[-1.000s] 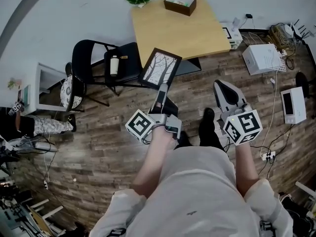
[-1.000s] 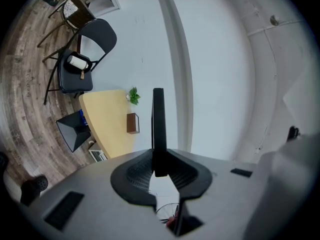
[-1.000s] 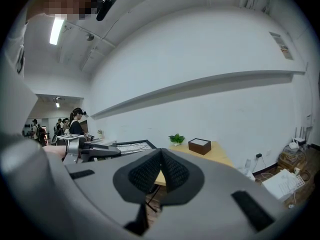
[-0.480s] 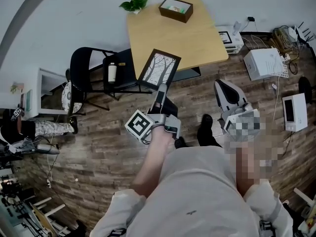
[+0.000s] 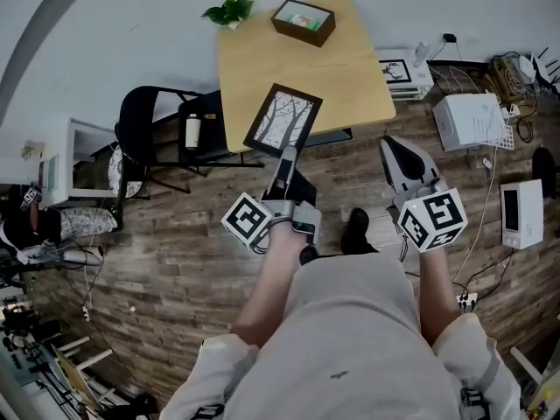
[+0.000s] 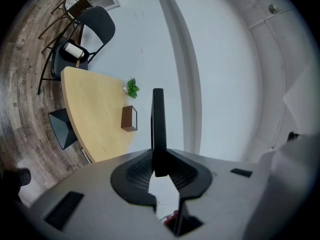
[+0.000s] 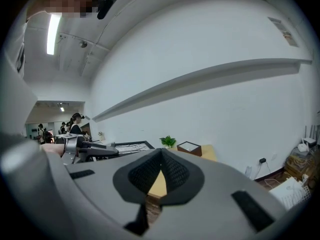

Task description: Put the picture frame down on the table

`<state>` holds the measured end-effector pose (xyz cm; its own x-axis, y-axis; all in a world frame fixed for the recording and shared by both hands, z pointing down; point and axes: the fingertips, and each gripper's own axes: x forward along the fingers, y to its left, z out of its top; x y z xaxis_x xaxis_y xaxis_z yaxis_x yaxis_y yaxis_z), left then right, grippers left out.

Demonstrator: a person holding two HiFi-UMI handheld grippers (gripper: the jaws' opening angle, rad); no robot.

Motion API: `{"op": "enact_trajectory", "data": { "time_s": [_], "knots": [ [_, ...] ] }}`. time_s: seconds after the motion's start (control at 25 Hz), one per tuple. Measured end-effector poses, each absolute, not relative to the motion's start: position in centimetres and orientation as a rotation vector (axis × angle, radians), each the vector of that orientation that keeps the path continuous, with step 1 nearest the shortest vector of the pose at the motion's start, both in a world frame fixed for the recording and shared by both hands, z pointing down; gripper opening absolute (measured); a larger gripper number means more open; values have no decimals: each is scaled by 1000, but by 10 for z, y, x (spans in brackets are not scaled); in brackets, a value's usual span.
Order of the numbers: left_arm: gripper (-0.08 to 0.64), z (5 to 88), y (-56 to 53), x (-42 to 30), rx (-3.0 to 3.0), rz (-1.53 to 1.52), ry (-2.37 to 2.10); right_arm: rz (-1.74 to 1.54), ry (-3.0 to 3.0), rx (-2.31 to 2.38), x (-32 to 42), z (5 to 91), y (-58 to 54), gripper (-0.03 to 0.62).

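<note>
Left gripper (image 5: pixel 286 157) first: its jaws are clamped on the lower edge of the black-framed picture frame with a bare-tree print (image 5: pixel 283 120), gripped edge-on between the dark pads in the left gripper view (image 6: pixel 158 129). The frame is held out in the air at the near edge of the light wooden table (image 5: pixel 350 68). From the head view its far half overlaps the tabletop's near left part. Whether it touches the wood, I can't tell.

On that table, at the far left corner, sits a small green leafy plant (image 5: pixel 229 10). Just right of it along the far edge is a dark brown open box (image 5: pixel 303 21). The rest of the tabletop in front of them shows bare wood.

Over to the right gripper (image 5: pixel 404 157): it hangs short of the table's near right corner, above the wood-plank floor (image 5: pixel 175 261). Its jaws are pressed together with nothing between them (image 7: pixel 160 156).
</note>
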<state>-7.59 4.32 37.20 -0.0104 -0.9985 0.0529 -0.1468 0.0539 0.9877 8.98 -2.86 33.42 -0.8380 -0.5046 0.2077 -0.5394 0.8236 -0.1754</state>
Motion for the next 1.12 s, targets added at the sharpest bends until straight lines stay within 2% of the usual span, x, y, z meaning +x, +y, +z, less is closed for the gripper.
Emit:
{"op": "enact_trajectory", "data": {
  "time_s": [0.6,1.12],
  "knots": [
    [67,390,1,-39,1230,-1096,-1370,405,-2855,751,128,357,-78,-2],
    [67,397,-15,-59,1241,-1067,-1327,420,-2826,780,104,363,-87,-2]
  ]
}}
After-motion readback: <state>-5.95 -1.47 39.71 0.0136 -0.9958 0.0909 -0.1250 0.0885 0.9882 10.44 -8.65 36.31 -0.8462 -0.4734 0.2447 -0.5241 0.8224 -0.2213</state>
